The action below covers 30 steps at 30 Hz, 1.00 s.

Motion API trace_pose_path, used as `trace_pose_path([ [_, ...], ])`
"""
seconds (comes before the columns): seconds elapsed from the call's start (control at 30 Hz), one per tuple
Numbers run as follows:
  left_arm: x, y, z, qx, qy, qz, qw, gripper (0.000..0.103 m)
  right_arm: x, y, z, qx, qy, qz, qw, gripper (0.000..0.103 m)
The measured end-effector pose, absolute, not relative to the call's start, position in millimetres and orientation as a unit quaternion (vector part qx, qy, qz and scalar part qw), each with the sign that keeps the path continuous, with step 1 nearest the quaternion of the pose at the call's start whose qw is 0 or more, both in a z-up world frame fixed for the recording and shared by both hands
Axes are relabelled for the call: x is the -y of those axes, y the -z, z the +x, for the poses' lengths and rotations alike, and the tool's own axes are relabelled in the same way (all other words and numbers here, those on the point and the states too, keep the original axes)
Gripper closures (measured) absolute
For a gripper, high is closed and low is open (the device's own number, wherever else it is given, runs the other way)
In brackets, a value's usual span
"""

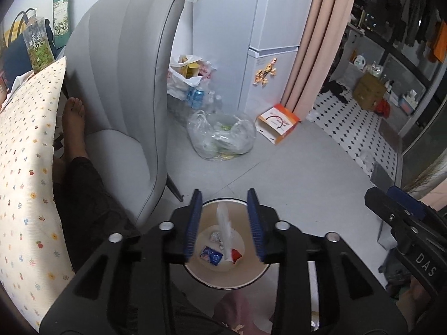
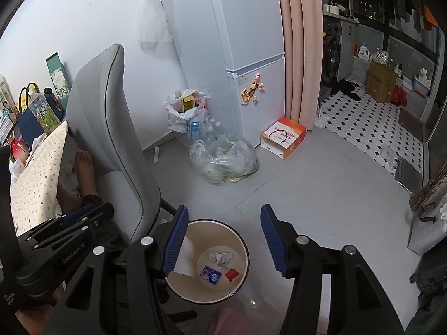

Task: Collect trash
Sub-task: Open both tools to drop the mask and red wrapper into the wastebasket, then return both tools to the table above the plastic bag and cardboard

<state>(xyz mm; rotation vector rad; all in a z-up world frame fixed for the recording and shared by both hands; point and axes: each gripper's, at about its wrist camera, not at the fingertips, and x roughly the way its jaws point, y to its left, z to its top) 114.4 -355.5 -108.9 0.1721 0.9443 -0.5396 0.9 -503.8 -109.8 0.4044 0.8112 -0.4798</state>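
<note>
A round cream trash bin (image 1: 223, 279) stands on the floor below both grippers; it also shows in the right wrist view (image 2: 243, 240). Inside lie a blue wrapper (image 1: 211, 256), a red scrap (image 1: 237, 254), crumpled foil (image 2: 220, 257) and a white paper sheet (image 2: 185, 259). A white tissue (image 1: 225, 227) hangs free between the fingers of my left gripper (image 1: 225, 224), which is open above the bin. My right gripper (image 2: 223, 240) is open and empty above the bin; its body shows at the right in the left wrist view (image 1: 405, 217).
A grey chair (image 1: 125, 97) stands left of the bin, beside a flowered tablecloth (image 1: 28, 167) and a person's bare foot (image 1: 73, 117). A clear filled plastic bag (image 1: 220, 135), a white bag with bottles (image 1: 190, 83), an orange-white box (image 1: 279, 122) and a white fridge (image 1: 271, 55) stand beyond.
</note>
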Motion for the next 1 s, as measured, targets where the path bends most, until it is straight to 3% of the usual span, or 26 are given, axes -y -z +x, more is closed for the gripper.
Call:
trace_pose_path([
  [0.33,325,88,120,-0.428,0.23,0.064,0.872,0.044,490,97,3,-0.381,0.221,0.186,0.878,0.043],
  [0.53,284,65,123,-0.402,0.187,0.045,0.895,0.033,467,82,10,-0.371,0.204,0.168,0.89,0.034],
  [0.8,224,35,119,-0.362,0.134,0.023,0.922,0.009,415,56,23,-0.356,0.172,0.133,0.909,0.017],
  [1.0,165,15,115,-0.337,0.086,-0.002,0.938,0.006,370,36,31,-0.343,0.143,0.107,0.922,0.008],
])
